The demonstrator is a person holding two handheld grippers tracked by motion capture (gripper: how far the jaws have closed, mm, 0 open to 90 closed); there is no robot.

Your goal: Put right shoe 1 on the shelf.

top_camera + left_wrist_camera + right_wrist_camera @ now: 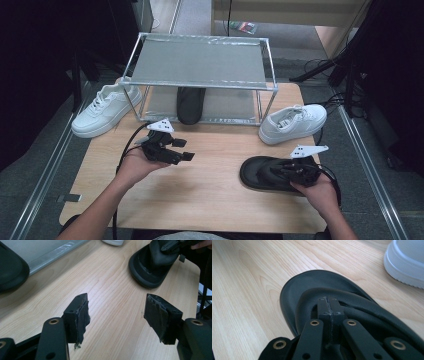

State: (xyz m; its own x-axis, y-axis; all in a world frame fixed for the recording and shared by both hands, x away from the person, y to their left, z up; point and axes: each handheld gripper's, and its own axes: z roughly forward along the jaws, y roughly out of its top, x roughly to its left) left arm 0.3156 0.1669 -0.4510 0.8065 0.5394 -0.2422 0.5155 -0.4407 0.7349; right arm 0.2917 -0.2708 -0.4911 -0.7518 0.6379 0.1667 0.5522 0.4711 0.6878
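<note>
A black slipper (254,173) lies on the wooden table (210,195) at the right front. My right gripper (281,173) rests over its strap (352,298), jaws shut together at the strap's near edge; I see nothing pinched between them. In the right gripper view the shut gripper (328,305) points into the slipper (292,290). My left gripper (186,149) hovers left of centre, open and empty. Its own view shows the open gripper (116,312) above bare wood, with the slipper (146,270) farther off.
A metal two-level rack (200,62) stands at the back, with a second black slipper (191,104) on its lower level. One white sneaker (102,107) sits left of the rack and another (292,122) sits right of it, close behind the slipper.
</note>
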